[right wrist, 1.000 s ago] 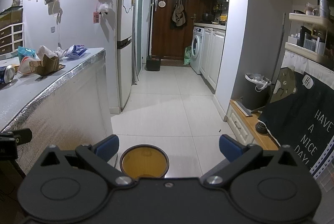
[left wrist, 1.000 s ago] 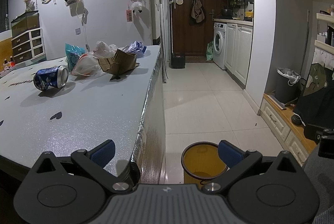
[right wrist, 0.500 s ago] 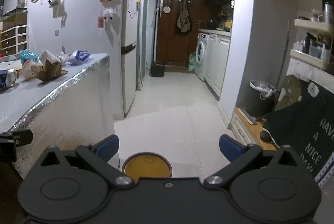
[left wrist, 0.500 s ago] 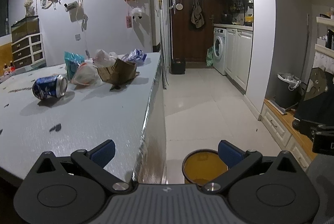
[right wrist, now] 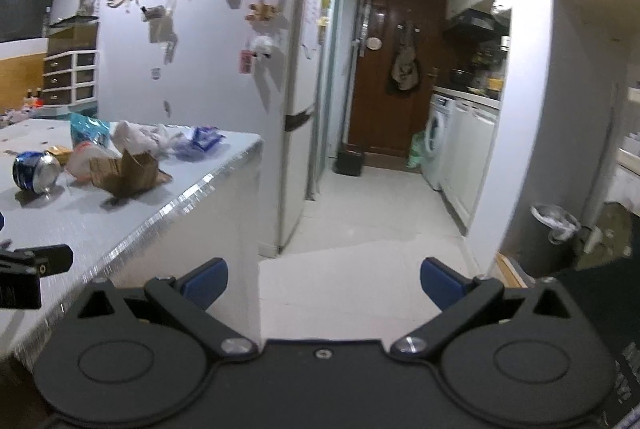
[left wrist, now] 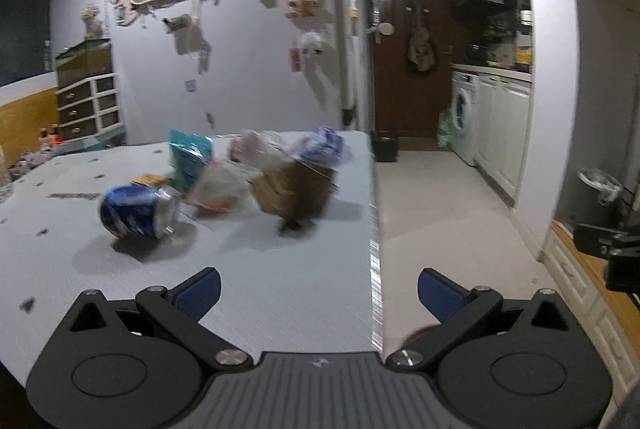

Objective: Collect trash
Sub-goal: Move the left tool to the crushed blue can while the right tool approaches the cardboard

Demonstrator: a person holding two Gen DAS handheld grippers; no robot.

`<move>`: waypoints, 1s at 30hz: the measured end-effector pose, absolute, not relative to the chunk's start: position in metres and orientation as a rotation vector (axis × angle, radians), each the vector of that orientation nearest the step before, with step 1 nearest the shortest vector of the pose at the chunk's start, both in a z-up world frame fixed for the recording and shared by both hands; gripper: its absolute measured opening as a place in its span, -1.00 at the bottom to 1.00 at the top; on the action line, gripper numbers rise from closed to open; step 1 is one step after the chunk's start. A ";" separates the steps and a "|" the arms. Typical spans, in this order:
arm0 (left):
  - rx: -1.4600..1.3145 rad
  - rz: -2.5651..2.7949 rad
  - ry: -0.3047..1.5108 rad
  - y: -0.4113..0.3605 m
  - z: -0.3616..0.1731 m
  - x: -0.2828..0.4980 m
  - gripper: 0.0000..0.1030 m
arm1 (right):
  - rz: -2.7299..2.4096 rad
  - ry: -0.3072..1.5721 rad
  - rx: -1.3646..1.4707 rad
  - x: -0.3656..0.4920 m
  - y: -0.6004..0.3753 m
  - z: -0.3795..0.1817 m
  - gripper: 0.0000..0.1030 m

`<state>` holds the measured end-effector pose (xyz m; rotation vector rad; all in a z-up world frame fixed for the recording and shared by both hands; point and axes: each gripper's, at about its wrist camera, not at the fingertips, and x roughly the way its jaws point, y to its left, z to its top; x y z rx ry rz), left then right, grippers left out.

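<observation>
Trash sits at ten o'clock on the tabletop (left wrist: 280,289); both the left claw (left wrist: 319,287) and right claw (right wrist: 324,279) gape empty, so straddle the can (left wrist: 140,211) squarely.

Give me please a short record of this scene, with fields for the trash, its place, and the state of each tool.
trash: blue can on its side; brown cardboard piece; plastic bags; teal packet
place: grey table, near its far right corner
left tool: open, empty, above the table edge
right tool: open, empty, over the floor
contact with trash: none
</observation>
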<state>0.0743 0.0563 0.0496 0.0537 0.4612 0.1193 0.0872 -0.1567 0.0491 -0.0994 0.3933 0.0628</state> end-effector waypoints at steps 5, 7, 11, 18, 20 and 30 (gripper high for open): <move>0.056 0.203 0.444 0.084 0.064 0.100 1.00 | 0.120 0.379 -0.099 0.124 -0.137 0.062 1.00; 0.057 0.238 0.441 0.095 0.069 0.110 1.00 | 0.146 0.366 -0.107 0.139 -0.127 0.068 1.00; 0.052 0.279 0.454 0.116 0.075 0.128 1.00 | 0.199 0.337 -0.122 0.171 -0.106 0.080 1.00; 0.041 0.357 0.507 0.155 0.072 0.162 1.00 | 0.362 0.365 -0.059 0.242 -0.070 0.084 1.00; 0.025 0.376 0.523 0.165 0.071 0.171 1.00 | 0.406 0.384 -0.034 0.255 -0.062 0.078 1.00; -0.071 0.457 0.569 0.217 0.077 0.219 1.00 | 0.650 0.369 0.012 0.288 -0.031 0.044 1.00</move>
